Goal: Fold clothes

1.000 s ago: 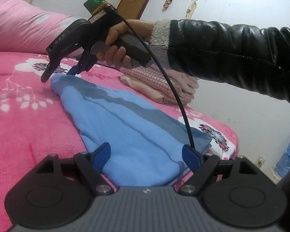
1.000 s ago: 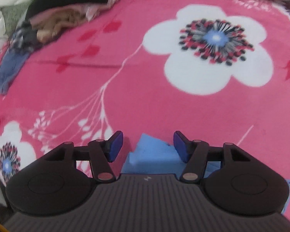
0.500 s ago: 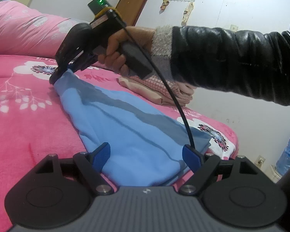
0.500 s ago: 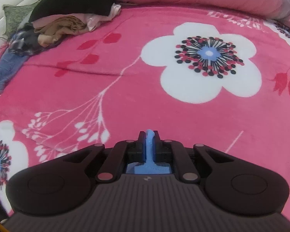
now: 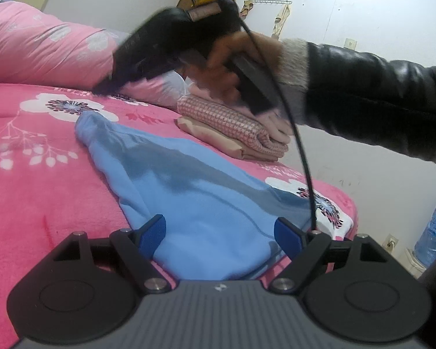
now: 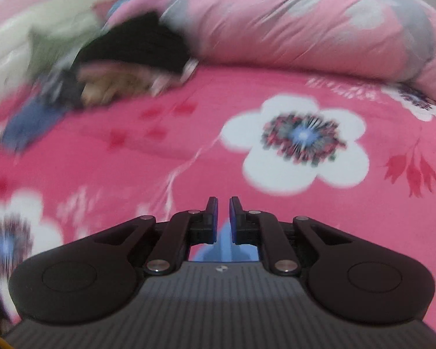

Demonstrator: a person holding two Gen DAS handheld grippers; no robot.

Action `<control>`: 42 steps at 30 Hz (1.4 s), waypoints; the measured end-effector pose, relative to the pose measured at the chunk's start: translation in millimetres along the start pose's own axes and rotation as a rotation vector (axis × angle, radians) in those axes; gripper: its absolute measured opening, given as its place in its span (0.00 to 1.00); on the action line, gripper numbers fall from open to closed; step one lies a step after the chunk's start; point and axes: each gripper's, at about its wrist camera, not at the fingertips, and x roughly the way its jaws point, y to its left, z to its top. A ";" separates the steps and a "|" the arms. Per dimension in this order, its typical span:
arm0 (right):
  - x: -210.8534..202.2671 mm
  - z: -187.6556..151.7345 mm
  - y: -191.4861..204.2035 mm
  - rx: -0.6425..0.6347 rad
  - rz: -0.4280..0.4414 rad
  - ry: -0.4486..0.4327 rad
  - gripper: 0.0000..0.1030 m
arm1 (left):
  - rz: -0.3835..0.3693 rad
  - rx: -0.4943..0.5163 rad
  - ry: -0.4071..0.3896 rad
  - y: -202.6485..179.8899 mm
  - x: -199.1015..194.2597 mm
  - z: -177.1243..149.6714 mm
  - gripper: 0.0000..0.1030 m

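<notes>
The left tongs [image 5: 219, 232] stand wide, gripping nothing, straddling the near hem of the blue garment [image 5: 194, 192] spread on the bed [image 5: 43, 189]. The garment looks soft, light and limp, best pinched at corners. Farther off, the right tongs [image 6: 223, 218] are nearly shut, apparently empty above its far tip.

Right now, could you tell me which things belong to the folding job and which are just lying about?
Job in hand: blue garment, left gripper, right gripper, floral bedspread as work surface.
Just lying about: folded stack, loose clothes heap, pink quilt, water bottle.
</notes>
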 end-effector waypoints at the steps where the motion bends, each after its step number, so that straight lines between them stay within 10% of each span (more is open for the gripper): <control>1: 4.4 -6.2 4.6 -0.024 0.008 0.042 0.07 | 0.000 0.001 0.000 -0.3 -0.1 -0.2 0.80; 6: 48.8 -24.5 11.3 -0.049 -0.019 0.157 0.05 | 0.001 0.006 0.000 -0.2 -0.5 0.2 0.80; 14: 50.3 -3.8 -19.8 0.132 -0.141 -0.049 0.08 | -0.001 0.005 -0.004 -2.5 -2.0 -0.6 0.80; 23: 24.7 -11.4 -4.3 -0.007 0.106 0.045 0.08 | -0.006 0.002 -0.010 -1.3 -2.3 -1.0 0.80; 27: 64.2 -11.7 -7.3 0.043 0.054 0.082 0.06 | -0.009 0.001 -0.008 -1.4 -3.3 -0.8 0.80; 34: 28.8 -10.1 -48.5 0.273 0.019 -0.130 0.09 | -0.006 0.005 -0.005 -2.5 -3.9 -0.5 0.80; 42: 13.9 -64.7 -58.4 0.181 0.048 0.002 0.07 | -0.007 -0.014 0.034 -1.7 -1.6 6.7 0.80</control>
